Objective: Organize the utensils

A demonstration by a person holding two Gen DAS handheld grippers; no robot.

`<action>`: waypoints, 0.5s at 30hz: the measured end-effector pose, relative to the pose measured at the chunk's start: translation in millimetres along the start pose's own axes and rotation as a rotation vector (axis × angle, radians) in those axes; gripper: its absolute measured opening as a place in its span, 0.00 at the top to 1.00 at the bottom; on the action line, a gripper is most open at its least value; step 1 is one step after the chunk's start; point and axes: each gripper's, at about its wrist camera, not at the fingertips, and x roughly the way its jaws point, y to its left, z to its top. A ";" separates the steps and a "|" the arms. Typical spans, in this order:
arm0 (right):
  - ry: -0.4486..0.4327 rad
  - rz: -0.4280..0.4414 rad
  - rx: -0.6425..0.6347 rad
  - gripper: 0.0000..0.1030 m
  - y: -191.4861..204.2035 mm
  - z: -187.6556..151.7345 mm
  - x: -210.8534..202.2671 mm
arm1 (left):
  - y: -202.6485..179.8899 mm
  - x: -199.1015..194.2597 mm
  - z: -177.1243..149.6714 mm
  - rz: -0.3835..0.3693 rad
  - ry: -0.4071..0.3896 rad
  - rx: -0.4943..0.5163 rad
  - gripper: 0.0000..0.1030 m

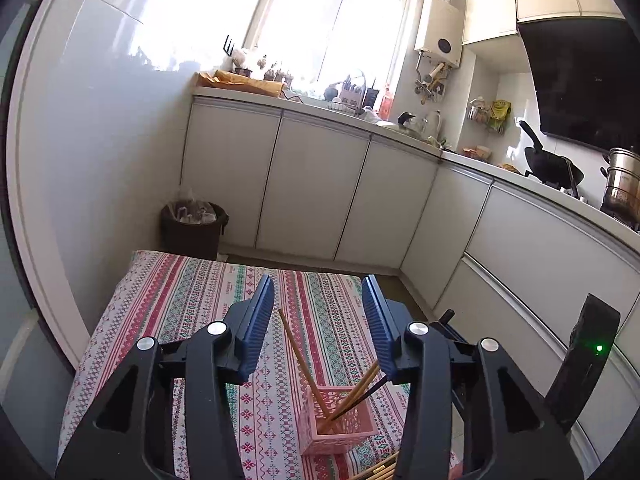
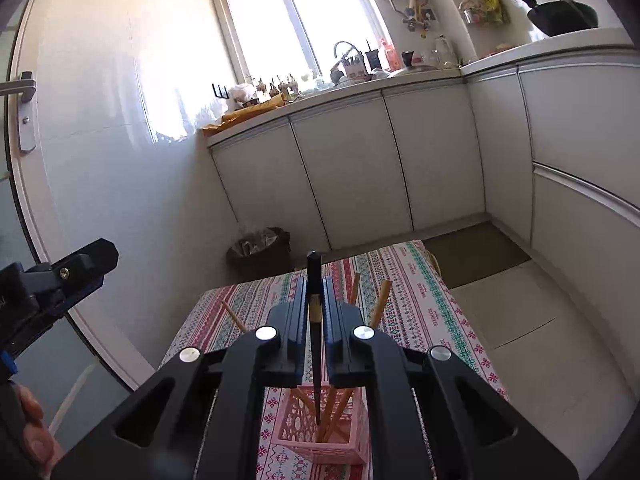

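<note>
Chopstick (image 2: 314, 320), pinched upright in the right gripper (image 2: 314, 304), should drop straight into the pink basket (image 2: 320, 446) before release, while the left gripper (image 1: 318, 312) hangs open.

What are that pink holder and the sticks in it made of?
The pink holder looks like moulded plastic: even matte colour, lattice cut-outs. The tan chopsticks look like bamboo or wood. The black chopstick in the right gripper may be lacquered or plastic.
</note>
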 end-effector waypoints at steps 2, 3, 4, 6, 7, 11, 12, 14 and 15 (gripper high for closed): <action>0.013 0.005 -0.004 0.89 3.1 -1.6 1.0 | 0.6 2.3 -1.7 0.008 0.015 0.004 0.56; 0.013 0.004 -0.007 0.86 4.6 -1.8 -0.3 | 1.5 3.4 -2.5 0.015 0.020 0.004 0.56; 0.013 0.008 -0.009 0.81 5.8 -1.8 -1.3 | 2.5 4.2 -3.1 0.019 0.023 0.002 0.56; -0.003 -0.001 -0.007 0.63 6.6 -1.0 -6.2 | 5.3 4.2 -3.5 0.022 0.028 -0.007 0.55; -0.008 -0.005 -0.004 0.62 6.1 -0.5 -8.0 | 6.3 3.6 -3.5 0.024 0.027 -0.011 0.54; -0.009 -0.022 0.010 0.61 0.6 2.5 -15.0 | 6.4 0.8 -3.7 0.028 0.025 -0.008 0.47; -0.009 -0.029 0.016 0.56 -1.4 2.6 -17.2 | 5.7 1.0 -4.3 0.028 0.028 -0.004 0.43; -0.015 -0.044 0.028 0.47 -6.2 3.1 -22.0 | 3.0 2.6 -6.6 0.026 0.041 0.013 0.38; -0.019 -0.052 0.033 0.40 -8.3 3.0 -25.3 | 2.2 3.0 -9.0 0.029 0.047 0.021 0.36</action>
